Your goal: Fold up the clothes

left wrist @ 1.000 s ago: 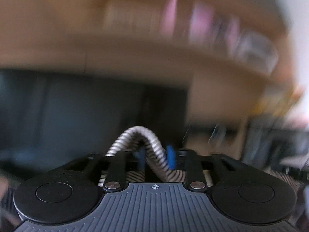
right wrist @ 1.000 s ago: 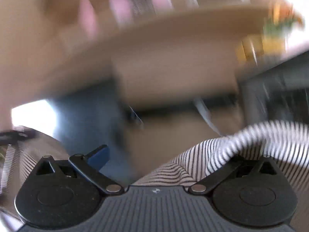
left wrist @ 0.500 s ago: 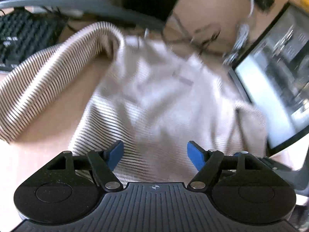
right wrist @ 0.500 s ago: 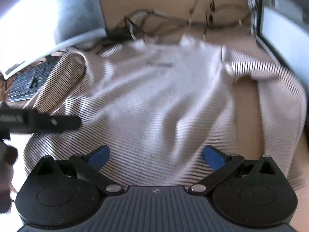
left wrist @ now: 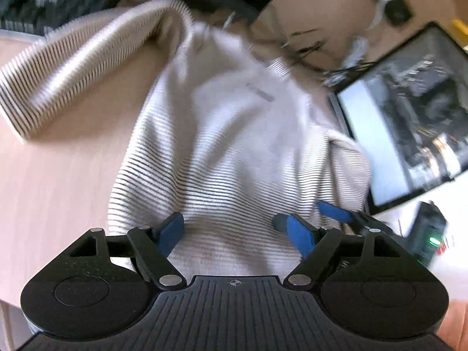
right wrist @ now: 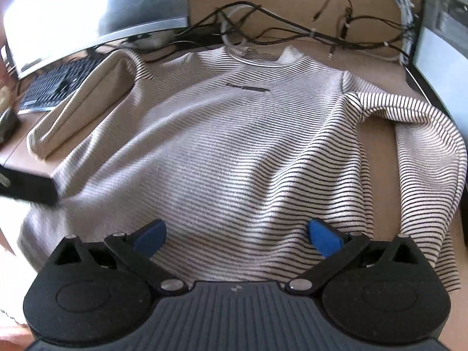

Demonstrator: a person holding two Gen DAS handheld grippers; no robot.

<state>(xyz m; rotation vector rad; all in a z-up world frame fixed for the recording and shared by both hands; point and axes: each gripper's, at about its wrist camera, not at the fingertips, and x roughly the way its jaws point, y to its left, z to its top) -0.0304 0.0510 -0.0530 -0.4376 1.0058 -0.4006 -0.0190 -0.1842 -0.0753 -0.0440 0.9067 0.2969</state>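
Cluttered desk [right wrist: 377,67], cables [right wrist: 292,33] at 12 o'clock, keyboard [right wrist: 55,87] at 10. Striped sweater [right wrist: 234,146] lies flat, centre, sleeves at 9 and 3. Left gripper [left wrist: 231,228] jaws just opened, nothing clamped; right gripper [right wrist: 237,234] jaws apart, empty. Risk: far sleeve or collar snagging cables during the fold.

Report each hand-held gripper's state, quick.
Left hand-held gripper: open, jaws have just been opening, holding nothing; striped sweater lies beneath.
Right hand-held gripper: open, holding nothing, over the sweater's hem.
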